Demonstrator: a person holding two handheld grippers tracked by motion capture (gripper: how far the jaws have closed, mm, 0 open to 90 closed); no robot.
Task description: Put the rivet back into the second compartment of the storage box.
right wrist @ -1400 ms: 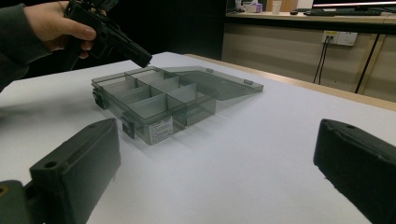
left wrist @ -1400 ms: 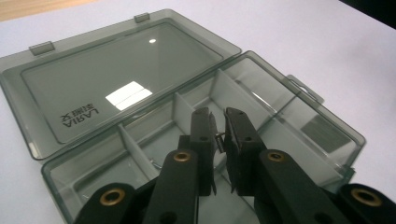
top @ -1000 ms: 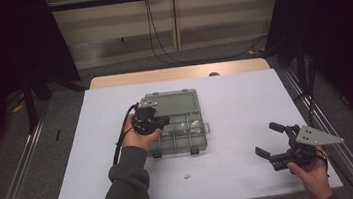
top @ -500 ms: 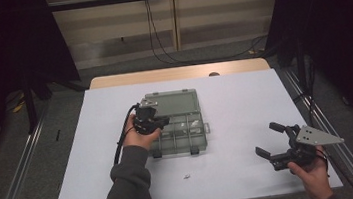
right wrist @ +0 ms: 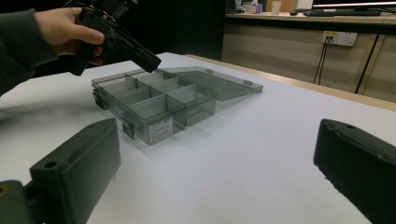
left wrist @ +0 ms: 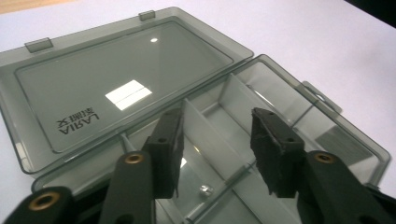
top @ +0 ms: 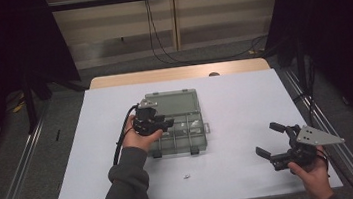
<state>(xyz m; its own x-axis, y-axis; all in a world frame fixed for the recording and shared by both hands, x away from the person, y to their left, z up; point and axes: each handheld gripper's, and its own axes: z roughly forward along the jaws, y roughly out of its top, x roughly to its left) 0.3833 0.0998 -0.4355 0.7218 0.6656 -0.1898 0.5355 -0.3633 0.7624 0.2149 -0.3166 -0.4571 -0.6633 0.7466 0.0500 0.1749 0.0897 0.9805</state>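
L gripper (left wrist: 217, 154) hangs over the open compartment box (top: 180, 124) mid-table, jaws just opened, nothing gripped; a small screw (left wrist: 204, 190) lies in the compartment below. R gripper (top: 275, 141) rests wide open near the table's R edge, well apart from the box. Another screw (top: 187, 176) lies on the table.

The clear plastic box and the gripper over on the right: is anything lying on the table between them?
No. In the high view the white table between the box and the right gripper is bare; a small silver piece lies nearer the person.
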